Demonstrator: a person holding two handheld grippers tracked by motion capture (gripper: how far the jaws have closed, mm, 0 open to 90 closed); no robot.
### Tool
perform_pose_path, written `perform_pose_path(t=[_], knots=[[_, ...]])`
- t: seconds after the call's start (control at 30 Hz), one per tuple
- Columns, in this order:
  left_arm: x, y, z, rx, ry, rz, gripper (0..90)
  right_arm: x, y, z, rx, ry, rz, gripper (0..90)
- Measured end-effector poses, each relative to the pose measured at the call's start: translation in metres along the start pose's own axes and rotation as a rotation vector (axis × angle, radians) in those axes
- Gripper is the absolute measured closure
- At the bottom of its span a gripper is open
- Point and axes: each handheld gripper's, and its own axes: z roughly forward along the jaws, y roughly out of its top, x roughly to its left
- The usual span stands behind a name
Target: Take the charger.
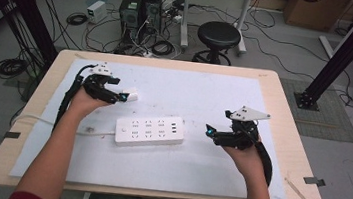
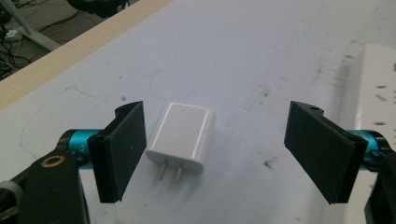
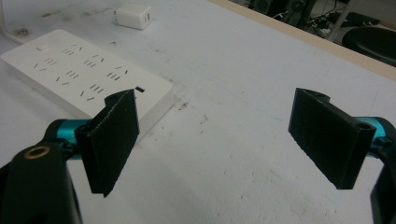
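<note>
While both claws stand spread wide with nothing between their pads, a wooden table [image 1: 284, 112] carries a white mat [image 1: 197, 167] that covers most of its top. On the mat, about midway between the two hands, lies a white power strip [image 1: 150, 130] with its sockets facing up and a white cord [image 1: 36, 120] running off toward the left edge of the table. No brand or writing can be read on the strip or on anything else on the mat.

The right gripper [image 1: 209, 132] hovers just right of the strip, pointing toward it; in the right gripper view the strip's near corner lies behind the left jaw, apart from it, and the space between the jaws is bare mat.

The left gripper [image 1: 123, 96] sits beyond the strip's left end. A small white charger [image 2: 181, 136] lies flat on the mat in its opening, just beside the left jaw and well apart from the right one, its two metal prongs [image 2: 170, 172] pointing back toward the camera. I cannot tell whether the left pad touches it.
</note>
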Motion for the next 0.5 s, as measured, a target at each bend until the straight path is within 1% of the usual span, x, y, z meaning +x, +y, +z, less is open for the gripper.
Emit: perform_pose_path(t=[0.03, 0.07, 0.1, 0.13, 0.17, 0.2, 0.23, 0.27, 0.33, 0.4, 0.43, 0.5], knots=[[0.004, -0.003, 0.004, -0.013, 0.0, -0.018, 20.9, 0.0, 0.0, 0.001, -0.003, 0.002, -0.011, 16.3], [0.004, -0.003, 0.004, -0.013, 0.0, -0.018, 20.9, 0.001, 0.0, 0.001, 0.002, -0.001, -0.005, 16.4], [0.006, -0.007, 0.008, -0.01, 0.01, -0.03, 20.9, 0.001, 0.0, 0.001, 0.002, -0.001, -0.005, 16.4], [0.01, -0.013, 0.016, 0.015, 0.005, -0.035, 20.9, 0.002, 0.0, 0.002, 0.006, 0.0, -0.011, 16.4], [0.01, -0.013, 0.016, 0.015, 0.005, -0.035, 20.9, 0.002, 0.0, 0.002, 0.006, 0.0, -0.011, 16.4], [0.012, -0.016, 0.019, 0.022, 0.003, -0.039, 20.9, 0.002, 0.0, 0.003, 0.01, 0.003, -0.015, 16.4], [0.012, -0.018, 0.023, 0.032, 0.001, -0.04, 20.9, 0.003, -0.001, 0.004, 0.014, 0.002, -0.007, 16.3], [0.013, -0.02, 0.026, 0.038, -0.001, -0.041, 20.9, 0.004, -0.001, 0.005, 0.017, 0.001, -0.018, 16.4], [0.015, -0.024, 0.034, 0.038, -0.003, -0.036, 20.9, 0.005, -0.001, 0.007, 0.018, 0.006, -0.017, 16.4], [0.015, -0.024, 0.037, 0.037, -0.001, -0.03, 20.9, 0.005, -0.001, 0.007, 0.023, 0.003, -0.017, 16.4], [0.016, -0.024, 0.039, 0.044, -0.008, -0.029, 20.9, 0.006, 0.0, 0.008, 0.023, 0.005, -0.023, 16.3], [0.017, -0.021, 0.044, 0.094, -0.004, -0.001, 20.9, 0.007, 0.0, 0.008, 0.023, 0.006, -0.022, 16.4]])
